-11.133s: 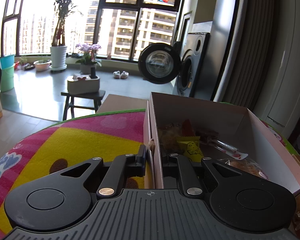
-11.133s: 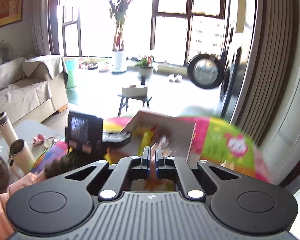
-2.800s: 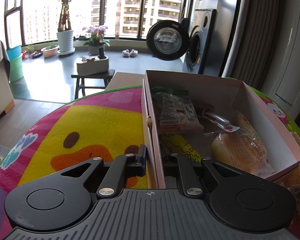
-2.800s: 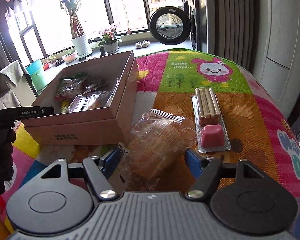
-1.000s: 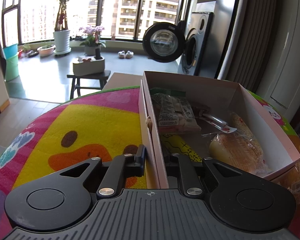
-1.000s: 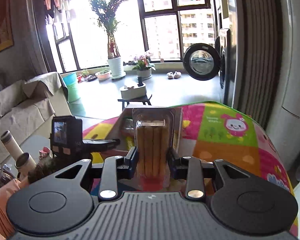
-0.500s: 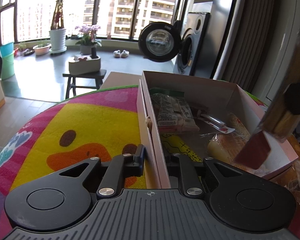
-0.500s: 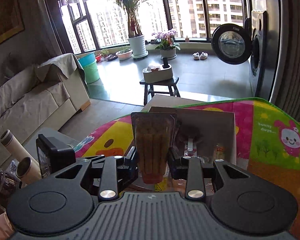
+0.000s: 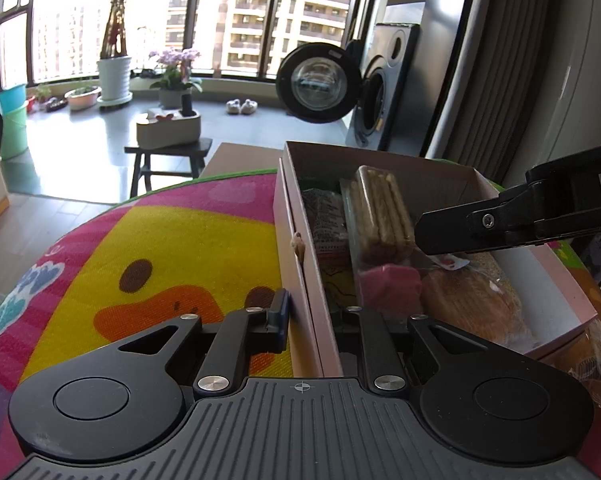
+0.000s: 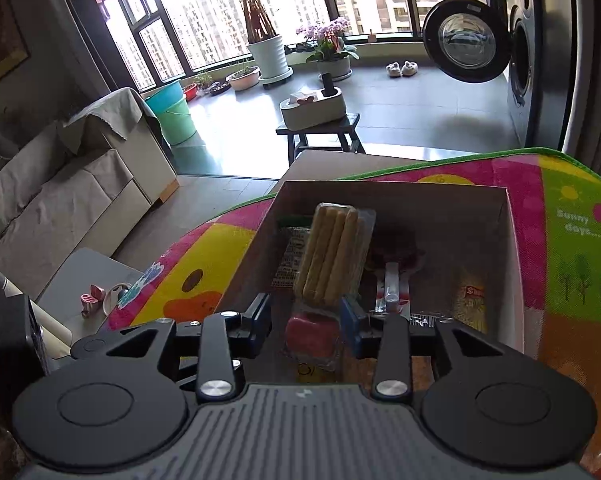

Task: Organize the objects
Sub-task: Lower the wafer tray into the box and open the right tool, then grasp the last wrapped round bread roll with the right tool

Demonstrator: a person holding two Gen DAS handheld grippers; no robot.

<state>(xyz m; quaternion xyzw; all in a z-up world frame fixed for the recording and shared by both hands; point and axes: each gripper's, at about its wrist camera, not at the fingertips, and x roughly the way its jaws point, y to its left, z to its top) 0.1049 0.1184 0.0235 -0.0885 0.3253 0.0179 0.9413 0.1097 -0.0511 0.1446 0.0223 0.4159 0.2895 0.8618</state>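
The step in hand looks like the drop-off: the clear plastic tray of biscuit sticks with a pink dip cup [image 10: 332, 264] lies inside the pale pink cardboard box [image 10: 514, 240], propped on the wrapped snacks toward its left half, and the right hand-held gripper [image 10: 306, 318] hangs over it with its jaws spread apart, released, blue pads either side of the pink cup but seemingly not pressing it. The left hand-held gripper [image 9: 306, 314] is clenched on the box's near-left wall, steadying it on the bright cartoon play mat [image 9: 172, 248]. Next the right gripper should probably lift straight up and back; the box walls stand close on both sides, while open room lies above.
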